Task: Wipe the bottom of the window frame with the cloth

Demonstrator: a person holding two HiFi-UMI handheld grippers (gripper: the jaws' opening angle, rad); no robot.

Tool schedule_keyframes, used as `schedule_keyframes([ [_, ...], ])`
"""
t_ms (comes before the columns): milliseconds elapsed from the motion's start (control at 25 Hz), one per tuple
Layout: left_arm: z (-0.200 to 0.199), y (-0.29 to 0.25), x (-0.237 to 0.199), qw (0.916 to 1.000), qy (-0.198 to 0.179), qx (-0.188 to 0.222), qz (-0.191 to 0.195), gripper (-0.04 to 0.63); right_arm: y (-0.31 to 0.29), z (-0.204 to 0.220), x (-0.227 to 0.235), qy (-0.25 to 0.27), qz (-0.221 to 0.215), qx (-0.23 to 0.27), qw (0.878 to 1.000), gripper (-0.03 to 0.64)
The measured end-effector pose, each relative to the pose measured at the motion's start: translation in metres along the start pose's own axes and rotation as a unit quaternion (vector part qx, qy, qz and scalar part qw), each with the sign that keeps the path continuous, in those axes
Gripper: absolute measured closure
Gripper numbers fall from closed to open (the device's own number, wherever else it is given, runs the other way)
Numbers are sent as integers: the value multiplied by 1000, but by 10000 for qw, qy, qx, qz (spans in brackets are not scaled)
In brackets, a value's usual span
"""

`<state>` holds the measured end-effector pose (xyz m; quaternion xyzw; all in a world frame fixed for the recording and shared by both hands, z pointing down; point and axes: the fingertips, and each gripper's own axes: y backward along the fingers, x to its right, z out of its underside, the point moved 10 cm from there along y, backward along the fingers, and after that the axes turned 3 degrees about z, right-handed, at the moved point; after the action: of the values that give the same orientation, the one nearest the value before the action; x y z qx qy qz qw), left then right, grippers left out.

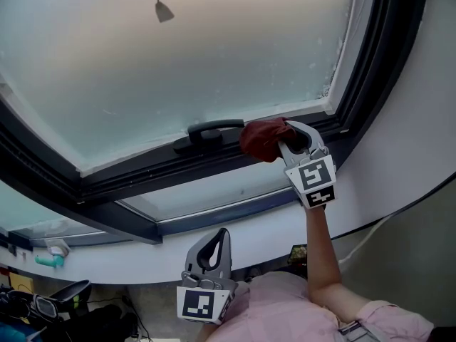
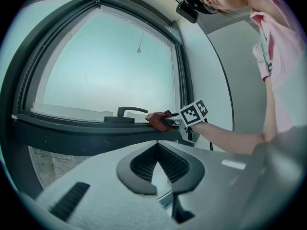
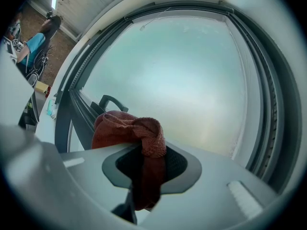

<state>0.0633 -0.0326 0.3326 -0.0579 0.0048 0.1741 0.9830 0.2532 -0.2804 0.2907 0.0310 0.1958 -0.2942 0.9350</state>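
A: Where is the cloth (image 1: 262,138)?

B: From the head view, it is a red bundle on the bottom rail of the window frame (image 1: 178,166), just right of the dark handle (image 1: 206,132) and toward the frame's lower right corner. The right gripper (image 1: 291,140) has it, with the arm stretched up to it.

A: Is it really clamped, or only pushed along?

B: The head view cannot settle that, because the bundle covers the tips. The right gripper view does. Both pads are pinched on a strip of the cloth that hangs down between them, and the bulk bulges out above the jaw tips, in front of the frosted glass (image 1: 178,63).

A: And does it touch the rail?

B: The left gripper view shows that from the side – the cloth sits on top of the dark rail, beside the handle's base.

A: What about the left gripper (image 1: 214,251)?

B: It is low, well apart from the frame and near the person's pink shirt (image 1: 285,308). Its own view shows the ribbed pads meeting at their tips with nothing between them.

A: Is there anything only one camera catches?

B: There is a small cord weight (image 1: 163,11) hanging against the pane – it is plain in the head view and tiny in the left gripper view.
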Motion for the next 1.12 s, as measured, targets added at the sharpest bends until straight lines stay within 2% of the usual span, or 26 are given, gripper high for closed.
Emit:
schedule_keyframes([
  [640,2,-5,-1,10000,19,32,49,598,5,9,21,-123,246,-83,9996,529],
  [760,2,-7,-2,9998,84,178,73,598,6,11,25,-140,293,-103,9994,529],
  [1120,1,-6,-5,9999,22,50,88,598,9,18,38,-198,506,-190,9983,529],
])
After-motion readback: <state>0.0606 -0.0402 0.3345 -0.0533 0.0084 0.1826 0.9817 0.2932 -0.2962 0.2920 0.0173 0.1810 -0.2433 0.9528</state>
